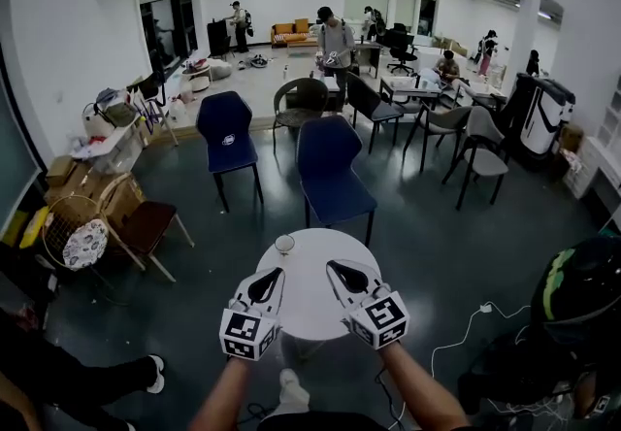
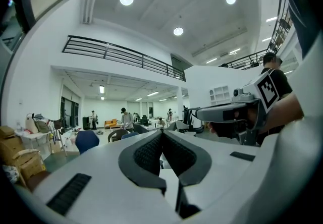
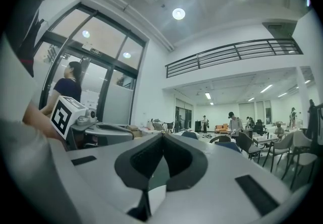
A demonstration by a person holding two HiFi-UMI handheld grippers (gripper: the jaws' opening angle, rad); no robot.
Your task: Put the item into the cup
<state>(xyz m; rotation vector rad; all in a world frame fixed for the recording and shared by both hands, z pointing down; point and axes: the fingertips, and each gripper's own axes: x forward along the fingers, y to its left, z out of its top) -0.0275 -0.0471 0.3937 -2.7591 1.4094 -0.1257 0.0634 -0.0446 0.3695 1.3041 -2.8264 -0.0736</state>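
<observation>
My left gripper (image 1: 278, 272) and right gripper (image 1: 331, 267), both closed and empty, bear square markers above the tabletop (image 1: 312, 314), near the cup (image 1: 284, 245).

Cup (image 1: 284, 244) on table (image 1: 312, 308), far left edge; chair (image 1: 333, 177) behind table.

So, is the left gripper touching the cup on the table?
Apart. The head view shows a strip of bare white table between the left gripper and the cup.

We are looking at a smooth matt white table (image 1: 310, 308), a clear glassy cup (image 1: 284, 245) and a blue cloth chair (image 1: 332, 177) on a glossy dark floor (image 1: 437, 254). The left gripper (image 1: 277, 275) and right gripper (image 1: 333, 268) are showing matt grey plastic and black ribbed pads (image 2: 149, 155).
</observation>
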